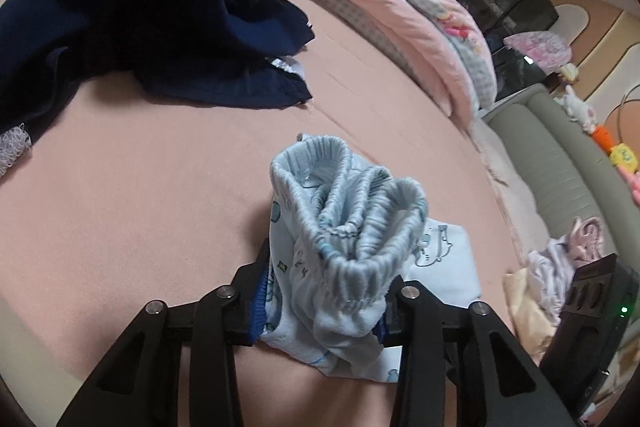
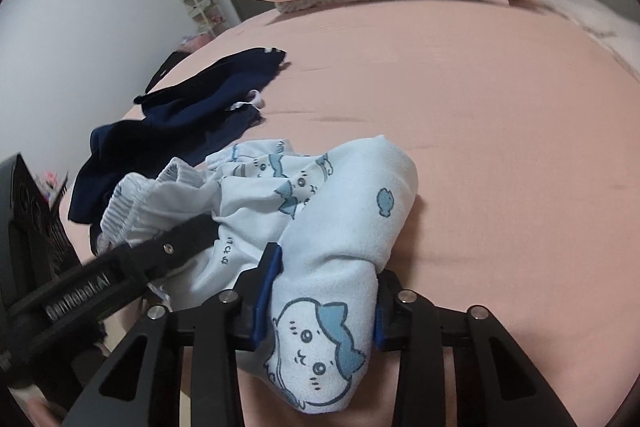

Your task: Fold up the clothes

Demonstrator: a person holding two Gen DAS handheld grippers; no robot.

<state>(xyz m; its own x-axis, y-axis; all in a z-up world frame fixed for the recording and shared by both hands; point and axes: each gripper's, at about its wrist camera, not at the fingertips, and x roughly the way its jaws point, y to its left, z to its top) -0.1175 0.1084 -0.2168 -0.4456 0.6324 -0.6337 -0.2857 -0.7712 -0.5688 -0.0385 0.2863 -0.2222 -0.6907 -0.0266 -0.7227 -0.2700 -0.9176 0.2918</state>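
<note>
Your left gripper (image 1: 320, 311) was clamped on the gathered, ribbed waistband of the pale blue pants (image 1: 352, 227), a soft fleecy knit printed with cartoon animals; the elastic bunched up in thick ruffles between the blue-padded fingers (image 1: 260, 303). Your right gripper (image 2: 318, 303) was pinched shut on a smooth, rolled fold of the same pants (image 2: 320, 211), a printed cat face showing just below the pads. The garment lay crumpled on the pink bedsheet (image 2: 500, 147), near its front edge, and whether any of it was lifted clear I could not tell. The sheet was flat and lightly creased, with wide bare room to the right of the pants and ahead of them. A rumpled navy garment (image 1: 140, 27) sat well apart at the far left. A folded pink quilt (image 1: 392, 11), plush with a gingham layer, lay along the far edge of the bed. You had no containers in sight.
</note>
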